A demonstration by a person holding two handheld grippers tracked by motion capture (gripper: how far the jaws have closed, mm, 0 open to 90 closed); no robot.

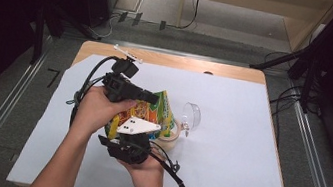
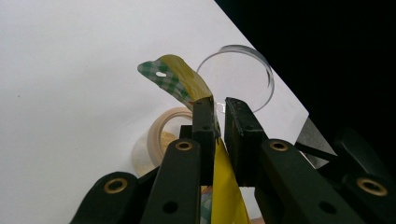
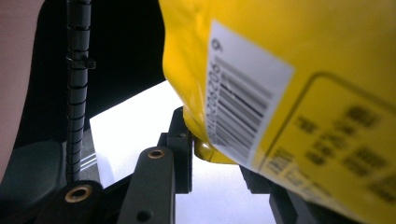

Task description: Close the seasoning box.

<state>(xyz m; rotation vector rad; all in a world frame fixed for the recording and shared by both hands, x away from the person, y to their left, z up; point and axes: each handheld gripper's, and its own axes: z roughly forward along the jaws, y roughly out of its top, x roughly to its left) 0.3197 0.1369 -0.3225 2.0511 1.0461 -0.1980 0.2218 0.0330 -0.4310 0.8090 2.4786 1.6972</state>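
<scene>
The right claw (image 1: 132, 145) was found clamped on the lower corner of the yellow snack bag (image 1: 143, 112), the left claw (image 1: 149, 96) clenched on its top edge, above the open jar (image 1: 171, 137). Overtilting could spill contents onto the desk (image 1: 229, 134).

My right tool (image 3: 212, 154) pinches the lower corner of the yellow packet (image 3: 299, 60), whose barcode label (image 3: 243, 93) faces me. White bench (image 3: 135, 126) lies beyond, with what looks like a ribbed cable (image 3: 77, 93) at left.
</scene>
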